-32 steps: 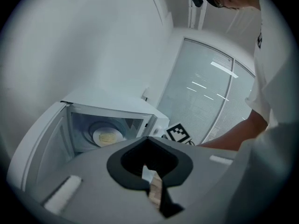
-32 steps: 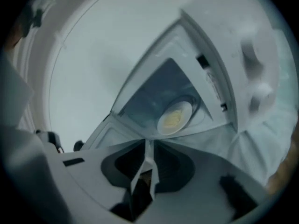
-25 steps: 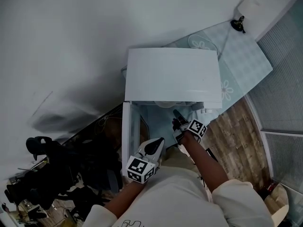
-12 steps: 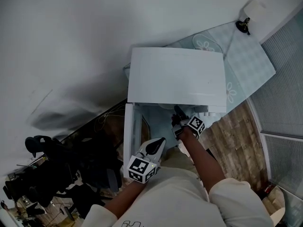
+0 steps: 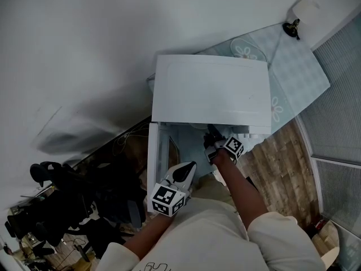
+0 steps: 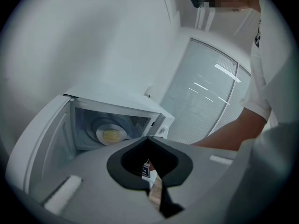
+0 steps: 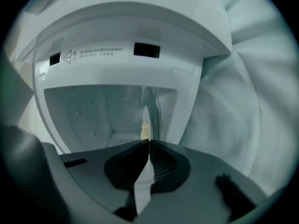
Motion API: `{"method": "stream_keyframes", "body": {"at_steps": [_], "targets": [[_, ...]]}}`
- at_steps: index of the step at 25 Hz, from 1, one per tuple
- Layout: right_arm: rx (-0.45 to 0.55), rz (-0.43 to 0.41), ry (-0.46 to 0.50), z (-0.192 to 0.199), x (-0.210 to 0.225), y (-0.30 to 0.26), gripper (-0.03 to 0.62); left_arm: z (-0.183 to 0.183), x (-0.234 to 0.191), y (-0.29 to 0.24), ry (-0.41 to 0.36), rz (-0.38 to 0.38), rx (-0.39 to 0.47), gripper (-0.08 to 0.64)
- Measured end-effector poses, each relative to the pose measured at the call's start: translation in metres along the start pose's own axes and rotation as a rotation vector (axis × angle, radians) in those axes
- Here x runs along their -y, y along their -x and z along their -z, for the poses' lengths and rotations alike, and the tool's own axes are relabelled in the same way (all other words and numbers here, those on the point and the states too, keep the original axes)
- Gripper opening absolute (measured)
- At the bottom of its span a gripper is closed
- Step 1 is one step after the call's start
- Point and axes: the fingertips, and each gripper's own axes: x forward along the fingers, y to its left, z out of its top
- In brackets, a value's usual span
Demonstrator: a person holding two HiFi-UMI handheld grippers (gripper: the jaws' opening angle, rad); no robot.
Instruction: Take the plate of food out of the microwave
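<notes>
Right claw (image 7: pixel 148 143) on round white plate (image 7: pixel 144 114)

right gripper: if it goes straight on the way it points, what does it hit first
Most likely the plate, seen edge-on with yellow food, straight ahead of the right gripper inside the open microwave. Nothing shows between them, but depth is unclear. The jaws look closed, so they would bump its rim.

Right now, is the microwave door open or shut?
Open: the door stands swung out, and the plate of food shows inside the microwave.
</notes>
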Motion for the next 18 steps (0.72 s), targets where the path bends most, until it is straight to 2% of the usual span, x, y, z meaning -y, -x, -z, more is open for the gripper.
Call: {"method": "stream_keyframes", "body": {"at_steps": [7,18], "targets": [[-0.033,-0.002,0.02,0.005,-0.009,-0.002,0.018,0.002,-0.014,-0.01,0.014,-0.04,0.004,0.003],[-0.041,-0.02,0.012,0.009,-0.017,0.028,0.018,0.016,-0.034,-0.052,-0.051,-0.052,-0.025,0.003]]}}
